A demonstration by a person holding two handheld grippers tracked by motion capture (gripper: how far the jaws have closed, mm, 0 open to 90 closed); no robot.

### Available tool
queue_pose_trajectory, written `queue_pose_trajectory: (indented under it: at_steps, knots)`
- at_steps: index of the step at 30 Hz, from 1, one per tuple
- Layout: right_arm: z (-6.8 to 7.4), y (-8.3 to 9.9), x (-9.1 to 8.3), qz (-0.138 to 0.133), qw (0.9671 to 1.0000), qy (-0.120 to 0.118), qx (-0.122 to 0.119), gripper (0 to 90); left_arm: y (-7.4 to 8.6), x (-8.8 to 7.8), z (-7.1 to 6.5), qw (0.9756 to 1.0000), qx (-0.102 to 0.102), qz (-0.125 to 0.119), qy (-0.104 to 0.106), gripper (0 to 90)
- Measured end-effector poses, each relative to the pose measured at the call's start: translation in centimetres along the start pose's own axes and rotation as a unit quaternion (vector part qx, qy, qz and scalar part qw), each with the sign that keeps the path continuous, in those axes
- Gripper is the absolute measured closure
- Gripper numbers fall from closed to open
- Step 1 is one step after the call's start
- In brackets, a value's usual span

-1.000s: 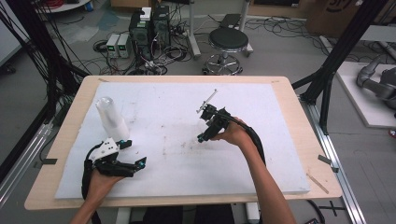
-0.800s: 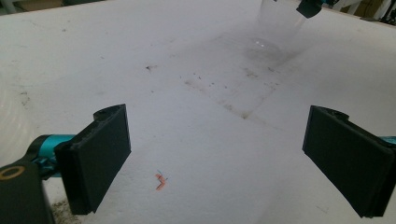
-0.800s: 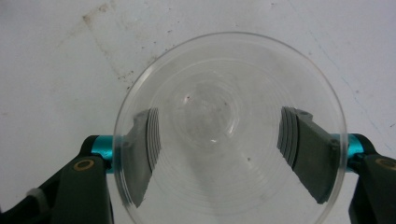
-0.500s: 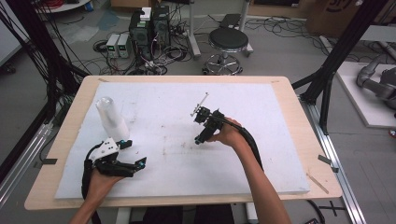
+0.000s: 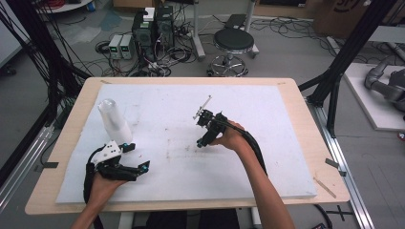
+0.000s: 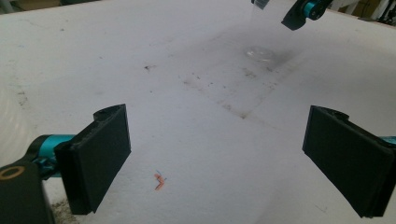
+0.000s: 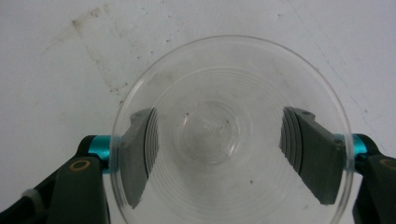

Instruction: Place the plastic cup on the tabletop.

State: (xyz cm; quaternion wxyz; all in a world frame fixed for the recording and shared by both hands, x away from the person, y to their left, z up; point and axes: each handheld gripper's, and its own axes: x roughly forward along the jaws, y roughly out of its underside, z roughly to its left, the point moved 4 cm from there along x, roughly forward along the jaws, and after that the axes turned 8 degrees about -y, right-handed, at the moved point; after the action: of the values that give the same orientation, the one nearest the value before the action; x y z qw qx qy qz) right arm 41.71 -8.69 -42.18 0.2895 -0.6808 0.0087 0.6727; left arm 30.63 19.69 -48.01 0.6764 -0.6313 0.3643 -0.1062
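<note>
- Clear cup point(image 7: 231, 135) sits mouth-up on the white table pad point(image 5: 286, 143), near the middle of the high view, and its round rim is centred in the right gripper view.
- Right gripper point(image 7: 219, 112) points straight down over it. Its jaws have just been opening, and they show through the plastic on either side of the cup, apart from its wall. The cup is between them but looks unpressed.
- From the left gripper view, the cup point(image 6: 260, 53) is a faint disc at the upper right, with a jaw tip of the right gripper hanging just above it.
- Key relation: the cup lies directly beneath the right gripper point(image 5: 203, 142), its upright axis in line with the jaws. Any lift or fresh grab would probably run straight up or down.
- Left gripper point(image 5: 137, 155) rests at the lower left with its jaws spread wide and empty. It is well apart from the cup and just beside the stack of cups point(image 5: 114, 121).
- Right hand is clearly the nearer one.
</note>
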Motion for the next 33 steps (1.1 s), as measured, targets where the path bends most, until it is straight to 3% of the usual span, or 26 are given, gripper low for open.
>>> queue_pose_trajectory:
  at_steps: [5, 17, 26, 33]
  knots:
    - [0.0, 0.1, 0.5, 0.014, 0.9999, 0.001, -0.003, 21.9, 0.0, 0.0, 0.0, 1.0, -0.001, 0.0, 0.001, 7.7]
    - [-0.1, 0.3, 0.5, 0.016, 0.9998, 0.011, 0.002, 16.2, 0.0, 0.0, 0.0, 1.0, -0.002, -0.003, 0.002, 7.7]
    - [0.1, 1.9, -0.1, -0.015, 0.9998, 0.003, 0.012, 16.0, 0.0, -0.1, 0.0, 1.0, -0.001, -0.003, 0.002, 7.7]
    - [0.6, 4.2, -1.6, -0.057, 0.998, 0.008, 0.026, 16.0, 0.0, 0.0, 0.1, 1.0, -0.004, -0.001, 0.002, 7.7]
